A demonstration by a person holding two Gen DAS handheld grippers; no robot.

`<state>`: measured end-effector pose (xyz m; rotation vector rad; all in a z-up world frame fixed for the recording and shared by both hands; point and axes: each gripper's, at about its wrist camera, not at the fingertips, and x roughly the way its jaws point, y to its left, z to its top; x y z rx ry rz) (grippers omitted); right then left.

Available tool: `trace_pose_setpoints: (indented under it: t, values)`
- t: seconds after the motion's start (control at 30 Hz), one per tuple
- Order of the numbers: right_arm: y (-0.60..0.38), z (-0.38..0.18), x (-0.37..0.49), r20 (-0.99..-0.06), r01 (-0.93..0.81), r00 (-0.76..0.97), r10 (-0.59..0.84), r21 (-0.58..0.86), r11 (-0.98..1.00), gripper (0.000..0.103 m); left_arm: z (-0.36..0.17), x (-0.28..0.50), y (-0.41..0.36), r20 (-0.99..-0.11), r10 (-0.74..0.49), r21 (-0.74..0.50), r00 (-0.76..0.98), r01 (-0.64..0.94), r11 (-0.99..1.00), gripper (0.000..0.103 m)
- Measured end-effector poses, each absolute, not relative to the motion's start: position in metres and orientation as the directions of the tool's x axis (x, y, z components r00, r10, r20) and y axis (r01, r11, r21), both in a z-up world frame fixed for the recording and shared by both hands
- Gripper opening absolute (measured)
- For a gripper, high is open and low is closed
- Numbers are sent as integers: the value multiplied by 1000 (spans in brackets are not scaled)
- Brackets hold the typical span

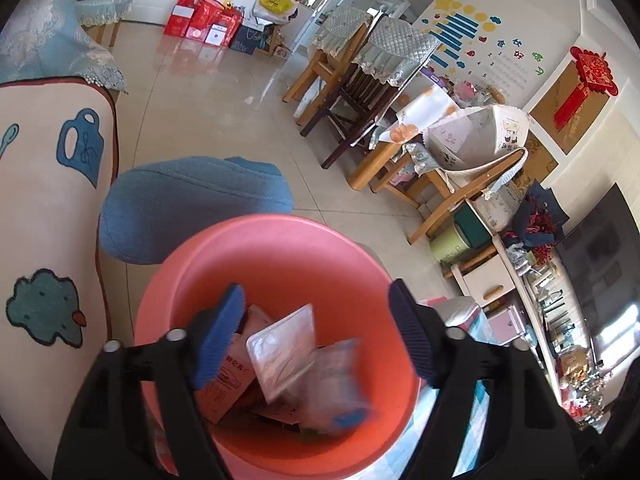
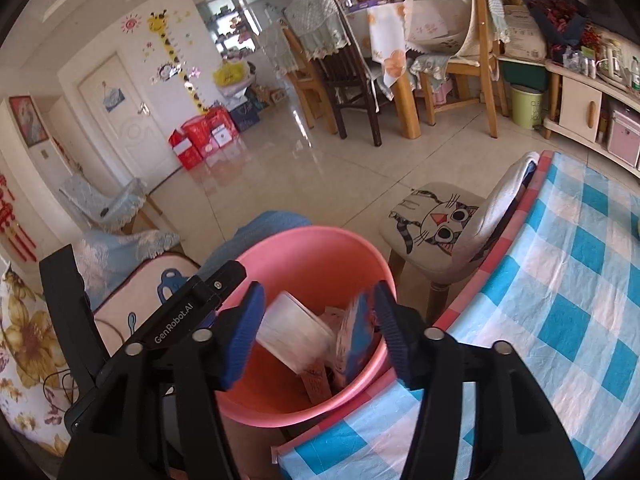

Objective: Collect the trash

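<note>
Left claw [image 1: 316, 334]: jaws spread wide above the pink bin, nothing pressed between the blue pads; a silvery wrapper sits blurred in the gap below them.
Right claw [image 2: 320, 334]: jaws apart over the same bin, pads free of any grip; a blurred pink-and-blue packet hangs just inside the right pad, though whether it touches the pad cannot be told.
Pink bin [image 1: 280, 248]: round plastic bin on the floor, directly under both claws, its mouth open upward.
Trash: silvery wrapper [image 1: 280, 346], clear bag with blue print [image 1: 340, 384] and a red-printed carton [image 1: 228, 384] lie piled inside the bin; from the right wrist a clear cup [image 2: 296, 332] also shows in it.
Surface [image 2: 560, 300]: covered in a blue-and-white check cloth, its edge just beside the bin.
Cat-face stool [image 2: 436, 224]: just beyond the bin, next to the surface's edge.
Blue cushion [image 1: 192, 204]: behind the bin, touching its far rim in view.
Dining chairs [image 1: 360, 92]: well beyond the bin, across the tiled floor.
Red gift boxes [image 1: 200, 20]: farthest from the bin, by the white door.
</note>
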<state>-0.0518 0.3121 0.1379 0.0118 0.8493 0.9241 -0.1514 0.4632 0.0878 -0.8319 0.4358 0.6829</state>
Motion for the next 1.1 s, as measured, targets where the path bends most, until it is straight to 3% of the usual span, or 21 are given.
trace_pose_setpoints:
  t: [0.27, 0.47, 0.8, 1.1]
  values:
    - [274, 142, -61, -640, -654, 465, 612, 218, 724, 87, 101, -148, 446, -574, 437, -446, 693, -711, 543, 93]
    - [247, 145, -67, -653, -621, 535, 535, 126, 774, 88, 115, -138, 422, -545, 473, -347, 693, -699, 625, 99]
    - [190, 154, -86, -631, -563, 640, 438, 3, 827, 89, 130, -124, 371, -486, 500, -199, 717, -648, 735, 99]
    - [139, 160, -105, -606, -491, 700, 377, -26, 871, 90, 142, -118, 312, -422, 474, -89, 773, -555, 827, 99]
